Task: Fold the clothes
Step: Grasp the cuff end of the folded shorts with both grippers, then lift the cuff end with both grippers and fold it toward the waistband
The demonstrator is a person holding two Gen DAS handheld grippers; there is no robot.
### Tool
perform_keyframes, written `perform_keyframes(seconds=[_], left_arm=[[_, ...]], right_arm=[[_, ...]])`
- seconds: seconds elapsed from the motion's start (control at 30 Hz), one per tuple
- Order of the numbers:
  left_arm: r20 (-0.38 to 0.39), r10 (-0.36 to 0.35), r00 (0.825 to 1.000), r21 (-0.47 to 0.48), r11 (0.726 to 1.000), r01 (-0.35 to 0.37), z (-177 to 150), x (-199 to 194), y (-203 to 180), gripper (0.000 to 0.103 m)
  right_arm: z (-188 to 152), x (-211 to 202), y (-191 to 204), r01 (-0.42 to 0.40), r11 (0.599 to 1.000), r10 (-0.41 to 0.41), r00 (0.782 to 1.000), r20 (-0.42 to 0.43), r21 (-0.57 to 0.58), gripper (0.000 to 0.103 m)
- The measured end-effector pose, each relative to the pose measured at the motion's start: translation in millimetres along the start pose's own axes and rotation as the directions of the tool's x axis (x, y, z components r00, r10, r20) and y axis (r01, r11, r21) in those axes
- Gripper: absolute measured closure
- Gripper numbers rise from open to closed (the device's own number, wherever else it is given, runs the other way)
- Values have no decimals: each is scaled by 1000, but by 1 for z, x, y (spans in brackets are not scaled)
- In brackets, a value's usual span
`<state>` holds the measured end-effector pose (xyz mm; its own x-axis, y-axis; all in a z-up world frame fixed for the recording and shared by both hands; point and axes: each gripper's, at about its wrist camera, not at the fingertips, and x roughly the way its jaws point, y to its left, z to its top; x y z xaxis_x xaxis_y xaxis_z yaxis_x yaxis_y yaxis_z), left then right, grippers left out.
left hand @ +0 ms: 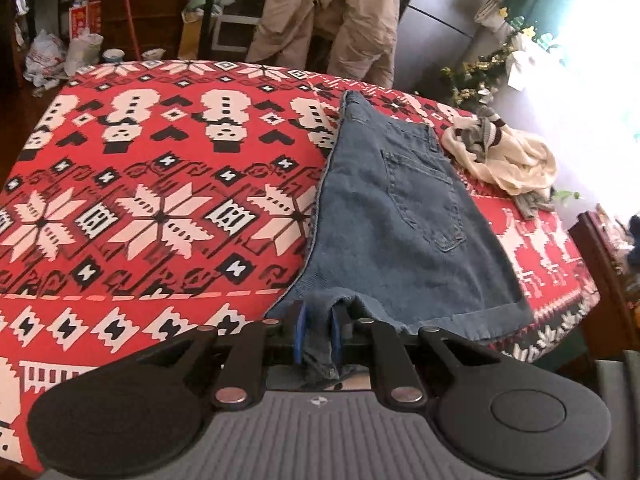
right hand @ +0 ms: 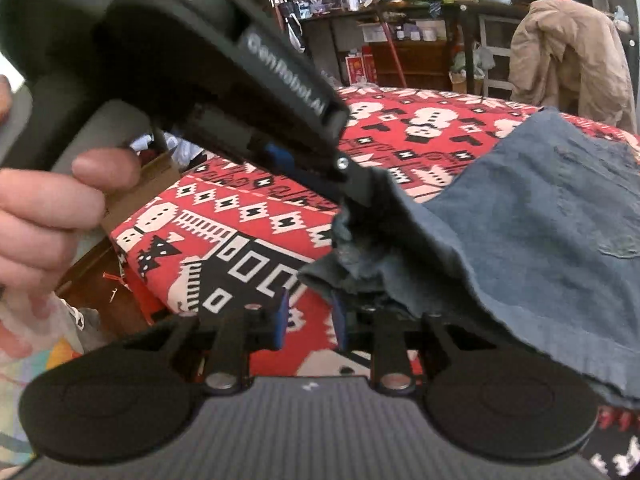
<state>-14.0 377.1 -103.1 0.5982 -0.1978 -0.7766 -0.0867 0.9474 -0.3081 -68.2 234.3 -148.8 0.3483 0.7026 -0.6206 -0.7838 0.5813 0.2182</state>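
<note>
The denim shorts [left hand: 400,216] are lying folded on the red patterned blanket [left hand: 160,184], toward its right side, with the waistband reaching to the far edge and the hem at the near edge; a back pocket is facing up. The left gripper [left hand: 318,332] is pinching a bunched fold of the hem between its blue pads, its jaws drawn nearly together on the cloth. In the right wrist view the left gripper [right hand: 352,196] is showing from the side, gripped by a person's hand [right hand: 44,216], with denim gathered at its tip. The right gripper [right hand: 310,320] is hovering just beside that hem, jaws parted with only blanket showing between the pads; the denim is draping over its right linkage without being clamped. A cream garment [left hand: 508,160] is lying crumpled near the blanket's far right corner. Beyond the far edge, a tan jacket [left hand: 332,16] is hanging over a chair.
</note>
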Motion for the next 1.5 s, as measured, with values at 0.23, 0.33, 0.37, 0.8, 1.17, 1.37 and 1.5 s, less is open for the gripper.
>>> perform_keyframes(seconds=[0.23, 0.33, 0.37, 0.8, 1.17, 1.37, 1.5], left_arm=[[-16, -56, 998, -14, 998, 56, 9, 1, 8, 90], [-15, -67, 998, -17, 998, 67, 11, 2, 8, 90], [-14, -69, 997, -16, 997, 69, 11, 3, 9, 90], [-14, -73, 997, -14, 997, 72, 14, 6, 10, 90], [-15, -66, 998, -2, 998, 66, 12, 4, 6, 90], [-15, -39, 999, 8, 999, 39, 12, 5, 7, 90], [-9, 1, 1000, 33, 999, 0, 7, 6, 6, 97]], right_arm=[[7, 21, -10, -22, 991, 22, 1000, -2, 132, 77], [9, 23, -9, -12, 981, 8, 1000, 18, 193, 76], [10, 23, -9, -11, 976, 7, 1000, 22, 218, 72], [5, 22, -30, 26, 910, -42, 999, 31, 415, 71], [19, 27, -21, 19, 906, -39, 998, 39, 423, 57], [26, 20, -14, 69, 920, -96, 994, 52, 386, 61], [27, 37, -23, 104, 900, -102, 994, -28, 423, 89]])
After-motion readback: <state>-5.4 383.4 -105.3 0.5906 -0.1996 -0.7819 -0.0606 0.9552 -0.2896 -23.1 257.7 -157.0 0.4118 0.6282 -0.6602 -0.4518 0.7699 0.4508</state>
